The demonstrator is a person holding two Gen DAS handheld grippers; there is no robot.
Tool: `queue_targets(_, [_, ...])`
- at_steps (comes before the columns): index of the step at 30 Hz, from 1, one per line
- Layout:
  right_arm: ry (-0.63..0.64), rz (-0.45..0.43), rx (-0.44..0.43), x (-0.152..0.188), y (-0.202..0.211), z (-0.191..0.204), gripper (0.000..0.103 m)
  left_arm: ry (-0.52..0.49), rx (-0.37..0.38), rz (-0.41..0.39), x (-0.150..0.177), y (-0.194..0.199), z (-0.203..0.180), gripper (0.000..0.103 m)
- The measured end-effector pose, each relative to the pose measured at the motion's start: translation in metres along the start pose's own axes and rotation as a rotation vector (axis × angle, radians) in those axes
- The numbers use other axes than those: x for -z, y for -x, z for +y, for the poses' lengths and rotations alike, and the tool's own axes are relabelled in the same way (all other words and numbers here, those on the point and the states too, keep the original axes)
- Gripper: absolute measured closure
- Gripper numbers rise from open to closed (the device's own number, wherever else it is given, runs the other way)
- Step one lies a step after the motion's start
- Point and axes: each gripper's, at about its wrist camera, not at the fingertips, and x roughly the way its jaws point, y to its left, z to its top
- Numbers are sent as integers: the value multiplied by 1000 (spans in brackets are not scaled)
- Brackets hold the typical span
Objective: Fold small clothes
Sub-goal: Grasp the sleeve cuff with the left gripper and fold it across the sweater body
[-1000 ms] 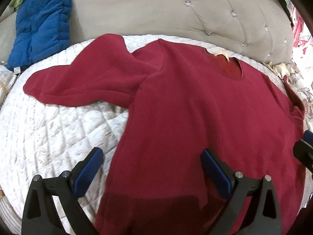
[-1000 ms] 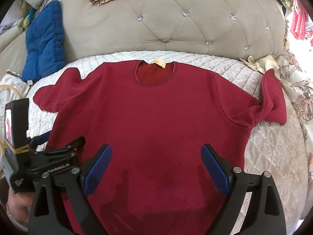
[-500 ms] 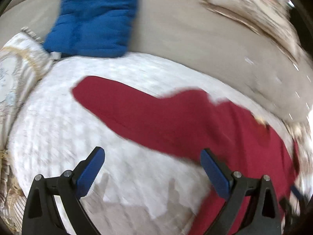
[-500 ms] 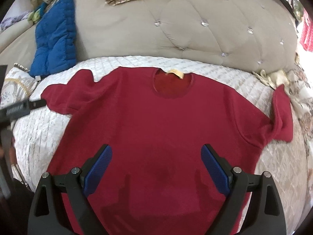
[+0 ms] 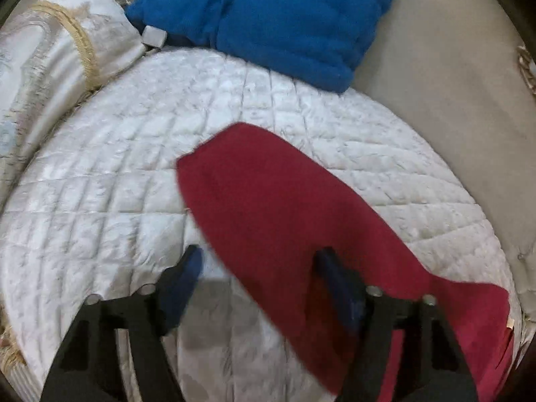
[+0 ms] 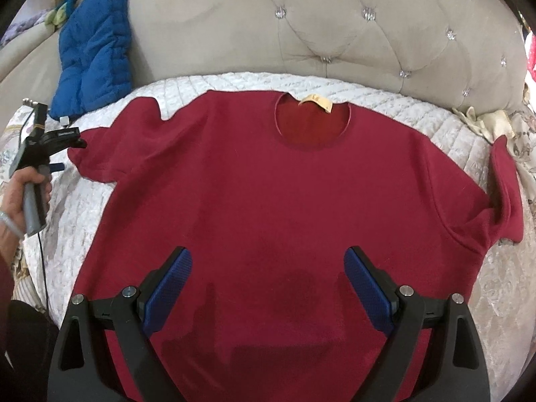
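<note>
One dark red shirt (image 6: 268,201) lies spread flat, front up, on the white quilted cover (image 6: 385,97), filling the middle of the right wrist view. Its round neckline with a tan label (image 6: 315,101) sits at upper centre, one sleeve reaching to the left edge and the other bunched at the right edge.

The right gripper (image 6: 268,286) hangs at the bottom centre of that view, over the shirt's lower body; its jaws are spread wide and grasp nothing.

In the left wrist view, a single sleeve (image 5: 268,201) runs from centre frame down to the lower right. The left gripper (image 5: 259,284) is at the bottom, its jaws parted and released: one blue pad (image 5: 182,281) is over bare quilt, the other over the sleeve, though blur hides whether either touches.

One blue padded cushion (image 5: 284,16) rests at the top against the beige tufted headboard (image 6: 335,26). One pale embroidered pillow (image 5: 60,60) sits upper left.
</note>
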Motion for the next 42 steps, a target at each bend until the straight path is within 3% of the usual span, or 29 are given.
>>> queue_targets(4, [-14, 1, 11, 0, -3, -7, 28, 14, 41, -53, -7, 2, 5, 95])
queue_targets(6, [-29, -2, 11, 1, -3, -12, 28, 61, 107, -68, -10, 14, 12, 95])
queue_targets(8, [-40, -3, 13, 1, -1, -18, 28, 34, 123, -125, -10, 40, 4, 95])
queue_targets(13, [-58, -22, 29, 1, 8, -31, 28, -151, 279, -302, 6, 144, -48, 95])
queue_targets(18, [-108, -60, 43, 3, 22, -54, 28, -366, 503, -388, 62, 244, -125, 95])
queue_targets(23, [-165, -83, 70, 6, 35, -81, 28, -535, 641, -308, 138, 265, -211, 95])
queue_targets(26, [-183, -93, 97, 12, 42, -95, 28, -603, 689, -167, 193, 238, -259, 94])
queue_targets(29, [-218, -89, 122, 18, 45, -113, 28, -662, 696, -63, 234, 207, -286, 86])
queue_targets(31, [-240, -83, 137, 21, 46, -123, 28, -710, 686, 18, 256, 190, -298, 65])
queue_targets(33, [-243, -84, 137, 21, 47, -129, 28, -718, 683, 69, 259, 185, -293, 53])
queue_targets(35, [-229, -95, 137, 19, 47, -131, 28, -709, 697, 42, 250, 196, -275, 40])
queue_targets(37, [-222, -103, 128, 14, 43, -130, 28, -691, 673, -42, 233, 213, -251, 17])
queue_targets(38, [-223, -107, 116, 11, 41, -130, 28, -679, 644, -93, 225, 220, -238, 13])
queue_targets(40, [-223, -112, 95, 4, 34, -127, 28, -642, 512, -203, 205, 226, -214, 11])
queue_targets(42, [-203, -106, 91, -4, 24, -120, 28, -592, 409, -253, 189, 217, -195, 11])
